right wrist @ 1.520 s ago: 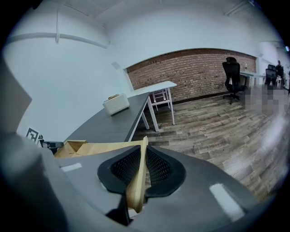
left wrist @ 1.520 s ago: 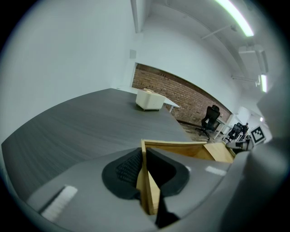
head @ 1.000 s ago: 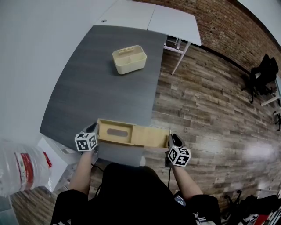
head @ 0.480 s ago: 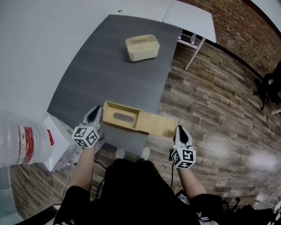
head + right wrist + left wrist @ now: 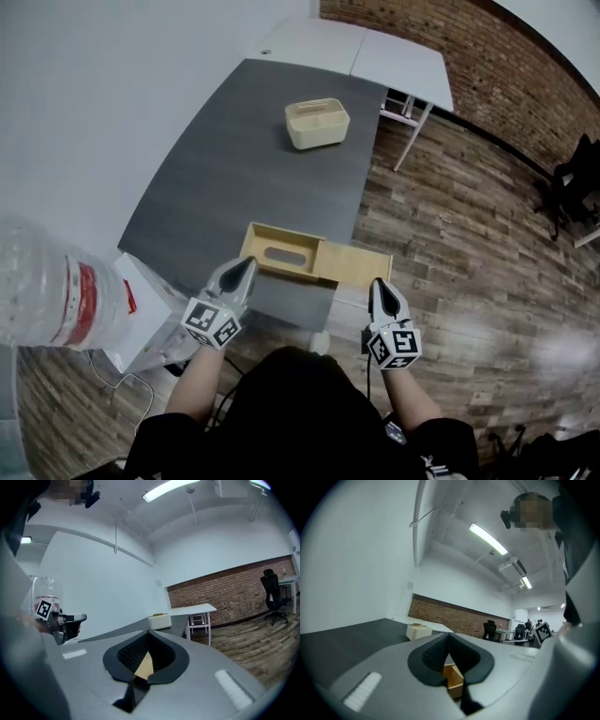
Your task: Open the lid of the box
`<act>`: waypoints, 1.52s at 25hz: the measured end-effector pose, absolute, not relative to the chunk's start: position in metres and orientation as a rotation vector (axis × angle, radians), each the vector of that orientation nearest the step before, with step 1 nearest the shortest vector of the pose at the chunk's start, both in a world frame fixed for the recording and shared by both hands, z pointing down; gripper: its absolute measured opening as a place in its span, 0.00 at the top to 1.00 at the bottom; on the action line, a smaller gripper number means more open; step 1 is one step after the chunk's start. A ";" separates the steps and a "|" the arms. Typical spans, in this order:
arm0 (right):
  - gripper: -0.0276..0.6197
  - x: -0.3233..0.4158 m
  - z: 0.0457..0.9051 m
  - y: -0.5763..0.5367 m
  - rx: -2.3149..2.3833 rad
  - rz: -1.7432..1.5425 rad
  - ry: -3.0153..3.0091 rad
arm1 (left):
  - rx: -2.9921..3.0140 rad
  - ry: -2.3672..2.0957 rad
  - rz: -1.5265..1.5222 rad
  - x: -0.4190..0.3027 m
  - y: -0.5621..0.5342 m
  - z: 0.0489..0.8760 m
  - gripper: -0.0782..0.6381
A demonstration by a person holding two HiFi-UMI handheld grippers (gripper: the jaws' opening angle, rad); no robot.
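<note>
A wooden box [image 5: 284, 252] with an oval slot in its top lies at the near edge of the grey table [image 5: 225, 178]. A plain wooden panel [image 5: 357, 264] sticks out of its right end, past the table's edge. My left gripper [image 5: 250, 263] hovers shut just in front of the box's near left corner. My right gripper [image 5: 377, 284] is near the panel's right end; its jaws have just been closing and nothing is between them. Wood shows past the closed tips in the left gripper view [image 5: 454, 678] and the right gripper view [image 5: 144, 664].
A cream plastic caddy [image 5: 317, 123] stands far back on the grey table. Behind it is a white table [image 5: 361, 52]. A large water bottle [image 5: 52, 300] and a white unit [image 5: 155, 323] are at my left. Wood plank floor lies to the right.
Both grippers have come away from the ends of the box and drawn back toward me, rising. The box stays at the table's near edge.
</note>
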State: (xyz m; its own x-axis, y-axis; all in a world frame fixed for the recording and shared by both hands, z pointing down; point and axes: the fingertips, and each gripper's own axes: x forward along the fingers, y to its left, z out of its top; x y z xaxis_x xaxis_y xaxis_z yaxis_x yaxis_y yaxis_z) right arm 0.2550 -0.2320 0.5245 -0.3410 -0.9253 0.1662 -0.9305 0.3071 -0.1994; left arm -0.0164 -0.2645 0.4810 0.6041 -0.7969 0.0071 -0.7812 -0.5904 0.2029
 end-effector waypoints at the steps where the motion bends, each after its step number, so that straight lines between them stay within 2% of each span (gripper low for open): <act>1: 0.95 0.248 0.523 -0.225 1.789 0.408 -2.524 | 2.654 -1.307 -0.122 -0.019 -0.258 0.480 0.89; 15: 0.95 0.170 0.508 -0.110 1.791 0.313 -2.467 | 2.668 -1.177 -0.138 -0.070 -0.171 0.499 0.89; 20: 0.95 0.171 0.505 -0.093 1.888 0.408 -2.448 | 2.689 -1.119 -0.133 -0.073 -0.155 0.497 0.89; 26: 0.95 0.169 0.497 -0.096 1.861 0.321 -2.466 | 2.699 -1.147 -0.162 -0.080 -0.155 0.493 0.89; 38: 0.96 0.196 0.490 -0.112 1.820 0.296 -2.494 | 2.705 -1.107 -0.196 -0.041 -0.163 0.486 0.89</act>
State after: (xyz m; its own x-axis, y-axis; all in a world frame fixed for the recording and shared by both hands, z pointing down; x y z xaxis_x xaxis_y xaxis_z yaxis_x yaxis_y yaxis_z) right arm 0.1963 -0.1116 0.4897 -0.3109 -0.9395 0.1437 -0.9471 0.2935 -0.1301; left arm -0.0413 -0.1629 0.4860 0.7085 -0.7044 -0.0429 -0.6762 -0.6950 0.2445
